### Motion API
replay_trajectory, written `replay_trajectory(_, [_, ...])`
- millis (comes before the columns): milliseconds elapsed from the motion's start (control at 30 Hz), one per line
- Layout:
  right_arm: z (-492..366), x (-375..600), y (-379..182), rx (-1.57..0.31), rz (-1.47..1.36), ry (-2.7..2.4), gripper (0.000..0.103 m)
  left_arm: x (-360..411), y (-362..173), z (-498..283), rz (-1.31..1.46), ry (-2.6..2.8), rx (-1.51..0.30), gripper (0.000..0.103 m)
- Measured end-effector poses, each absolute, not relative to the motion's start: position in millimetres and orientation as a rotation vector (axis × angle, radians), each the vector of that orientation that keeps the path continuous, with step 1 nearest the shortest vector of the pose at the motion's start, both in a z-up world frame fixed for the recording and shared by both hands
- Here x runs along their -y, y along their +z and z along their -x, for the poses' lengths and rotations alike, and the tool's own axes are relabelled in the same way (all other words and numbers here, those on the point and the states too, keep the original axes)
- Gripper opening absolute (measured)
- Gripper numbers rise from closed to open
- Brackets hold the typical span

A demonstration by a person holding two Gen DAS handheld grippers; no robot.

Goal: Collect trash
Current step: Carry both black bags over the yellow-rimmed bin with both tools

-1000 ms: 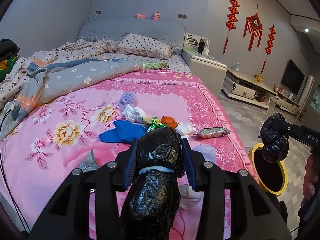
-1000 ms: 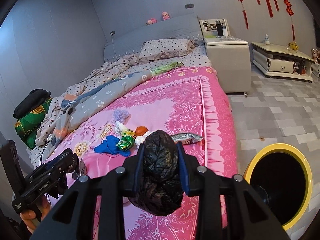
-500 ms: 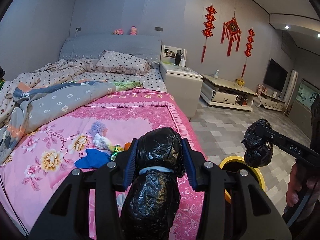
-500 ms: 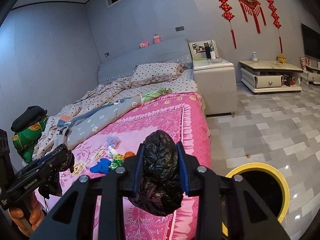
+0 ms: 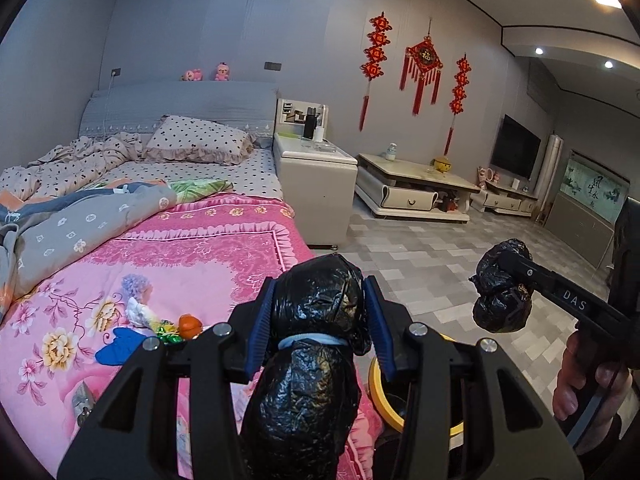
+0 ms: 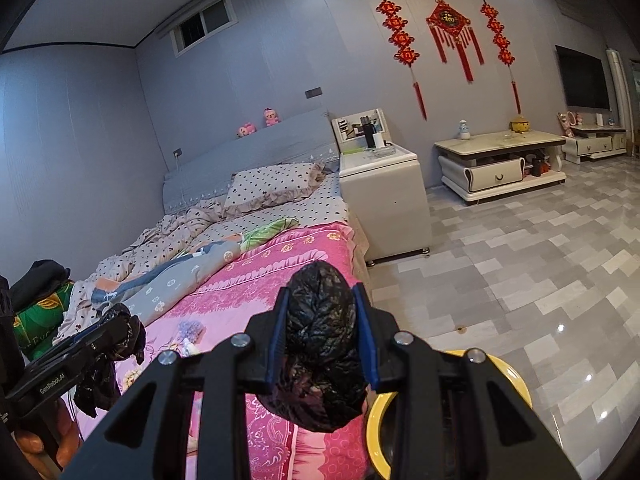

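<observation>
Left wrist view: your left hand-held gripper [image 5: 320, 316] is clamping a black bag bundle [image 5: 316, 344] between its blue pads. The bundle's long axis is running along the fingers, back toward the camera, with a pale band cinching its middle. The yellow-rimmed bin [image 5: 378, 394] is lying below and just right of the fingertips, mostly hidden behind the gripper body. Your right hand-held gripper [image 5: 504, 284] is showing at the right edge, gripping a second black bag wad [image 5: 502, 300] above the floor. On the pink bedspread [image 5: 192, 264], loose litter is lying well to the left: a blue scrap [image 5: 118, 348], an orange piece [image 5: 190, 325] and green wrappers [image 5: 168, 328].

Right wrist view: your right hand-held gripper [image 6: 322, 334] is holding its black bag wad [image 6: 322, 356] squeezed between the pads, the wad hanging below them. The bin's yellow rim [image 6: 374, 436] is sitting directly beneath and slightly right, on the grey tiled floor [image 6: 520, 264] beside the bed. Judged from this, the right hand is the nearer to the opening. The left gripper [image 6: 124, 332] is appearing at lower left over the bedspread.
</observation>
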State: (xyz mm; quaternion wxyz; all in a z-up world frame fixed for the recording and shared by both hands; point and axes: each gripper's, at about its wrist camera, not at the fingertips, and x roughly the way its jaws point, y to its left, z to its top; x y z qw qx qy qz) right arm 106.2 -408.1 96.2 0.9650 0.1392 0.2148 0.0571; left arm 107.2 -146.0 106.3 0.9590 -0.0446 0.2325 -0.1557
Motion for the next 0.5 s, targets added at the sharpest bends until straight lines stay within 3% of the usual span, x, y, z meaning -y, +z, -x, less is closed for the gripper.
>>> replay_trajectory(500, [-103.2, 469.3, 82.8, -0.447, -0.317, -0.032, 0.029, 236.0, 78.7, -155.2, 0.050, -0.421, -0.551, 0.042])
